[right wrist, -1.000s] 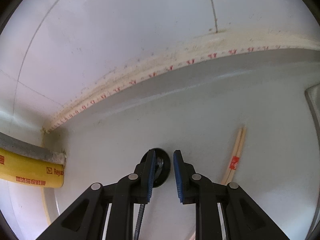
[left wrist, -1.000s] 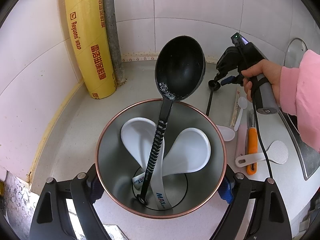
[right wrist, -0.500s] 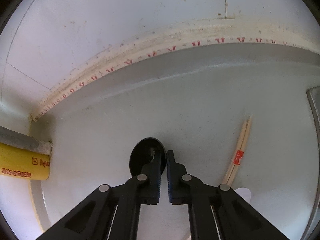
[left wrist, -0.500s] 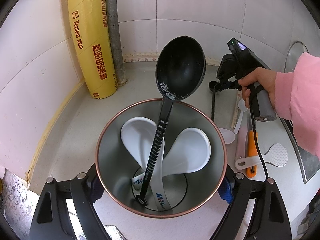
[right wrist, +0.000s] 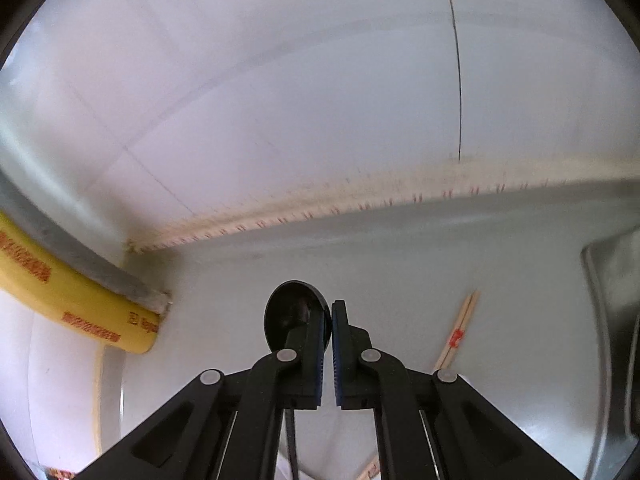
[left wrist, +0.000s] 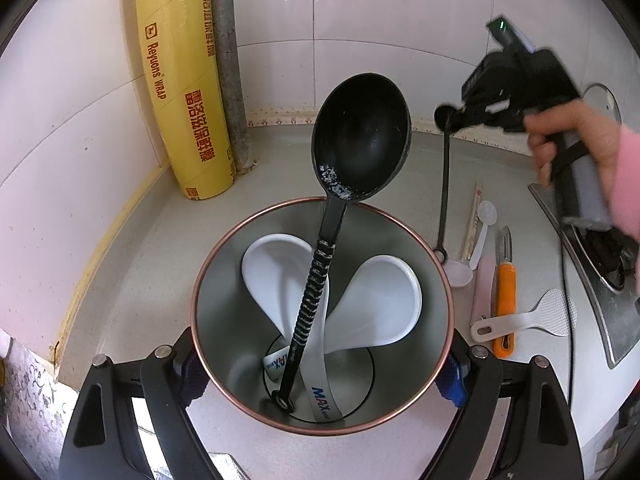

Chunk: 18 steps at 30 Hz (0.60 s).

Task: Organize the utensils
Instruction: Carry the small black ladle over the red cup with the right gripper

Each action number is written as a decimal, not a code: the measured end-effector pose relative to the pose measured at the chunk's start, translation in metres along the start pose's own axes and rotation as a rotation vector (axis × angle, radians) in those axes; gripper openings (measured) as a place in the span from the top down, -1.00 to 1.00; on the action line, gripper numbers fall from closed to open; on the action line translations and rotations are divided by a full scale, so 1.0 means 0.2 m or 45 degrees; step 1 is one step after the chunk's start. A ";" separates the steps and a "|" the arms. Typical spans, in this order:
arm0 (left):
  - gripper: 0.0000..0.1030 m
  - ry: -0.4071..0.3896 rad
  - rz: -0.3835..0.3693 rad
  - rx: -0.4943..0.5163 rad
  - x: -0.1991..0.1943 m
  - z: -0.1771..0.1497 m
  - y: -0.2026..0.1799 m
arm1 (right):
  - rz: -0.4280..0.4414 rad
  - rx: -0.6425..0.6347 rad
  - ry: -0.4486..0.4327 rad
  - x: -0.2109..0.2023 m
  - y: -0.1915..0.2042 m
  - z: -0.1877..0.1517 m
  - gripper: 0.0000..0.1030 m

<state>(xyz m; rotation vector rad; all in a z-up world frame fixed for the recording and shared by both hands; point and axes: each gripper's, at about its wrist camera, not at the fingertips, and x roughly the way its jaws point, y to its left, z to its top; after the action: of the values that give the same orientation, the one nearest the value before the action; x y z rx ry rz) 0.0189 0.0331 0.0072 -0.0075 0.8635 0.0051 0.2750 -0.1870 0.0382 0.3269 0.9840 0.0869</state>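
Observation:
My left gripper (left wrist: pixel 322 376) is shut around a steel cup with a copper rim (left wrist: pixel 224 252), a finger on either side. In the cup stand a black ladle (left wrist: pixel 360 140) and two white rice spoons (left wrist: pixel 276 272) (left wrist: pixel 380 300). In the left wrist view, a person's hand holds my right gripper (left wrist: pixel 460 116) up at the right. It is shut on the bowl end of a small black spoon (left wrist: pixel 444 184), whose handle hangs down to the counter. In the right wrist view, the small black spoon's bowl (right wrist: pixel 288 312) sits between the fingers of my right gripper (right wrist: pixel 327 320).
A yellow wrap roll (left wrist: pixel 180 80) leans in the back left corner. Right of the cup lie wrapped chopsticks (left wrist: pixel 474 216), a small white spoon (left wrist: pixel 486 216), an orange-handled peeler (left wrist: pixel 504 292) and a white rice paddle (left wrist: pixel 532 320). A stove edge (left wrist: pixel 592 280) runs along the right.
My right gripper closed on the small black spoon's bowl and rose with it, so the handle now hangs down. The left gripper and the cup stayed put.

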 end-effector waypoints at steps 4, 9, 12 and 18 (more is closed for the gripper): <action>-0.73 -0.005 -0.005 0.003 0.01 0.01 0.00 | 0.023 -0.063 -0.063 -0.14 0.07 0.04 0.93; -0.73 -0.011 -0.010 0.008 0.01 0.02 -0.01 | 0.051 -0.175 -0.158 -0.37 0.19 0.05 0.93; -0.73 -0.013 -0.014 0.015 0.02 0.03 -0.01 | 0.106 -0.232 -0.226 -0.52 0.29 0.05 0.93; -0.73 -0.028 -0.011 0.016 0.02 0.02 -0.01 | 0.209 -0.343 -0.323 -0.78 0.46 0.01 0.93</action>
<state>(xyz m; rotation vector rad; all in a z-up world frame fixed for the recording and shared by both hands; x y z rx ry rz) 0.0243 0.0305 0.0069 0.0008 0.8416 -0.0088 0.1976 -0.1338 0.1924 0.1651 0.6825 0.3167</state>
